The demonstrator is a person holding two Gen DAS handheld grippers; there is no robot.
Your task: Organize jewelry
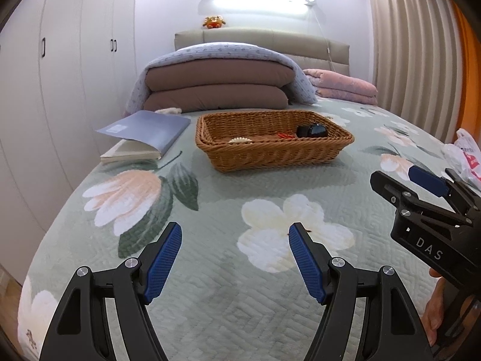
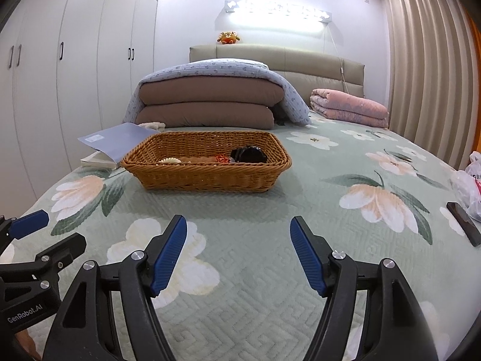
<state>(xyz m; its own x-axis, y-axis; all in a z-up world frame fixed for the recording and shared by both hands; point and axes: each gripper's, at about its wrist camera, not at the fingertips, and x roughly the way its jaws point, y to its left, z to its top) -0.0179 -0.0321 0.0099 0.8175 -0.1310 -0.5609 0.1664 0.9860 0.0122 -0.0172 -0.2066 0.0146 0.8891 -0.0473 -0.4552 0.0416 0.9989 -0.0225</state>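
Observation:
A brown wicker basket [image 1: 279,153] [image 2: 207,177] stands on the floral bed quilt. Inside it lie a white flower-shaped piece [image 1: 239,140] [image 2: 170,160], a small red-orange piece [image 1: 285,135] [image 2: 222,158] and a black glossy item [image 1: 312,131] [image 2: 249,155]. My left gripper [image 1: 235,230] is open and empty, low over the quilt in front of the basket. My right gripper [image 2: 238,224] is open and empty, beside the left one. The right gripper also shows at the right edge of the left wrist view [image 1: 421,189]; the left gripper shows at the left edge of the right wrist view [image 2: 33,231].
A grey-blue book [image 1: 144,135] [image 2: 117,140] lies left of the basket. Folded brown and blue bedding [image 1: 216,87] and a pink blanket [image 2: 348,106] are at the headboard. A plastic bag [image 2: 472,183] and a dark phone [image 2: 463,222] lie at the right. Wardrobe at left, curtain at right.

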